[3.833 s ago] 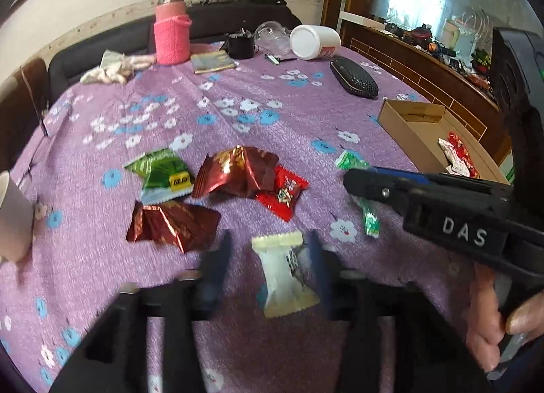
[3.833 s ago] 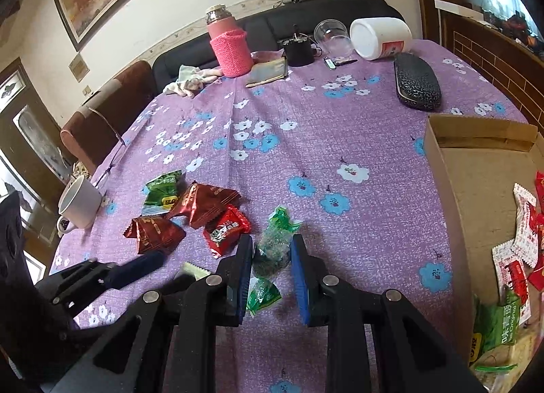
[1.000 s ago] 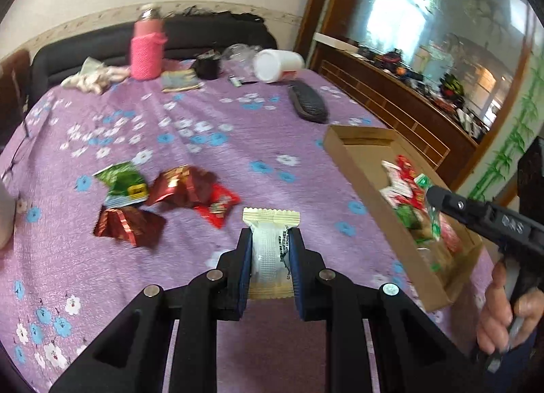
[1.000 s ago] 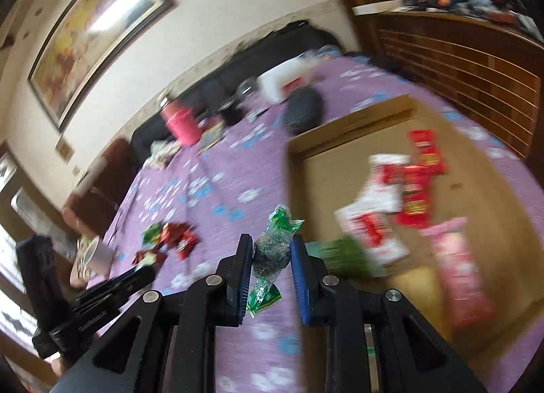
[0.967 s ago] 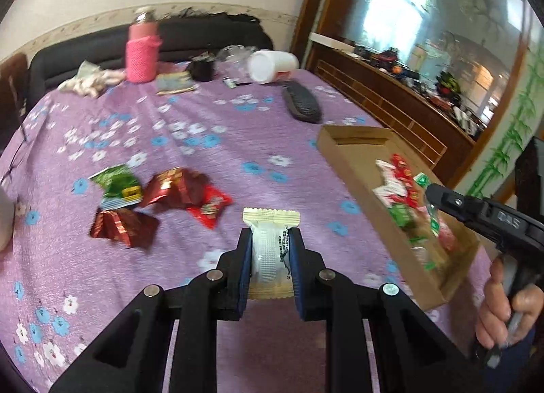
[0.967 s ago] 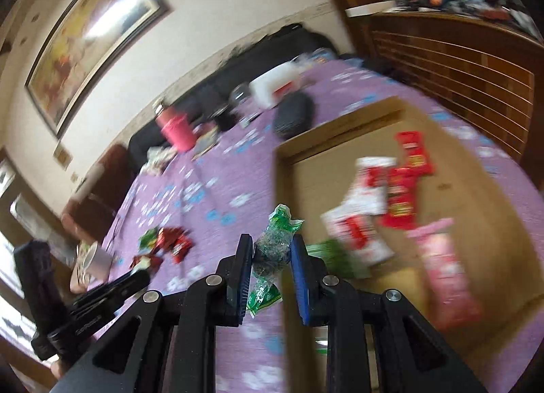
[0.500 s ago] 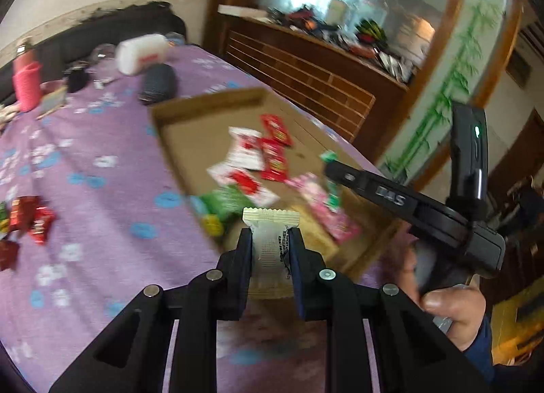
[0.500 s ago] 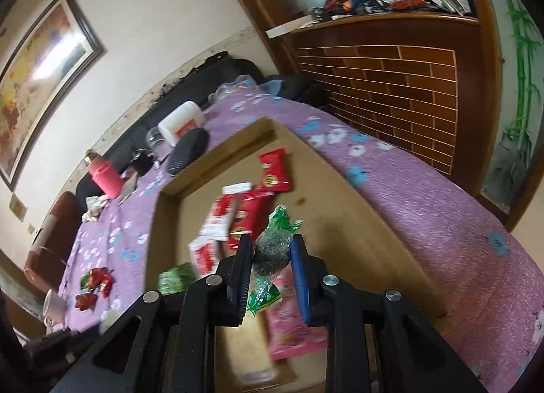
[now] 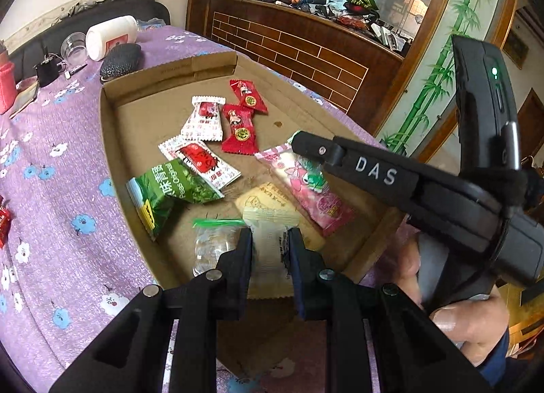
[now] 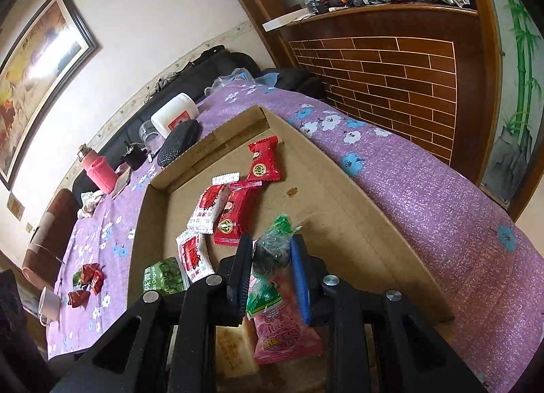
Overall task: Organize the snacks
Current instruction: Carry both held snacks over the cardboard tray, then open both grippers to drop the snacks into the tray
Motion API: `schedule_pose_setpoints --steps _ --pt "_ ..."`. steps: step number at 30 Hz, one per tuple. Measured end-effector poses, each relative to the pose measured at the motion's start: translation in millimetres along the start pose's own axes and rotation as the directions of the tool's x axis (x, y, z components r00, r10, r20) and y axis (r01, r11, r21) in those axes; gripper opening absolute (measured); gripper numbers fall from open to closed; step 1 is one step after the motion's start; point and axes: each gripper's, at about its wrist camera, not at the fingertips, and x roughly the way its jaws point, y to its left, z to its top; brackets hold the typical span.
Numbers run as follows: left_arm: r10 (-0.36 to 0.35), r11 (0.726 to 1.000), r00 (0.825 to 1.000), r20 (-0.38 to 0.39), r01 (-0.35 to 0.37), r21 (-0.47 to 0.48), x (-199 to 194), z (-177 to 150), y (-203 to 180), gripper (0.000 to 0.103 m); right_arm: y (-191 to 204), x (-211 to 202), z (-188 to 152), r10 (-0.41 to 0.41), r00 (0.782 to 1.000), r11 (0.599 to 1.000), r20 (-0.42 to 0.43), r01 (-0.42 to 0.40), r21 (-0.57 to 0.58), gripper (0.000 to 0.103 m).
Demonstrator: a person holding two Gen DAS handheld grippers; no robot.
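a shallow cardboard box [image 9: 112,141] on a purple flowered tablecloth [image 9: 51,168] collects the sorted snacks. over it, the left gripper [image 9: 270,257] clamps a cream packet [image 9: 270,250] and the right gripper [image 10: 270,265] clamps a green candy [image 10: 272,250], both poised for dropping in.

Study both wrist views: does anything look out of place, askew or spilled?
A white jar lies on its side on the purple tablecloth beyond the cardboard box. A few red and green snack packets sit outside the box, near a mug.
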Motion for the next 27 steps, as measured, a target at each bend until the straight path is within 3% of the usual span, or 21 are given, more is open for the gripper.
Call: schedule_pose_setpoints --steps 6,9,12,16,19,23,27 --pt "0.004 1.0 1.0 0.029 -0.005 0.021 -2 -5 -2 0.022 3 2 -1 -0.02 1.0 1.0 -0.001 0.02 -0.015 0.024" --pt "0.0 1.0 0.999 0.045 -0.001 0.02 -4 -8 -1 0.035 3 1 -1 -0.029 1.0 0.999 0.002 0.029 -0.016 0.024" --pt "0.005 1.0 0.997 0.071 -0.007 0.025 -9 -9 -1 0.04 3 -1 -1 -0.04 0.999 0.999 0.016 0.04 -0.016 0.025" --pt "0.003 1.0 0.996 0.088 -0.004 0.017 -12 -8 1 0.043 4 -7 0 -0.054 0.997 0.998 0.047 0.055 -0.021 0.05" --pt "0.009 1.0 0.995 0.095 -0.01 0.014 -15 -8 2 0.044 6 -16 1 -0.052 0.994 0.998 0.098 0.055 -0.027 0.052" --pt "0.016 1.0 0.994 0.106 -0.017 0.009 -18 -7 3 0.048 9 -24 2 -0.045 0.989 0.998 0.142 0.05 -0.036 0.065" --pt "0.02 1.0 0.993 0.113 -0.02 0.0 -21 -6 5 0.051 8 -27 3 -0.043 0.986 0.998 0.16 0.048 -0.029 0.065"
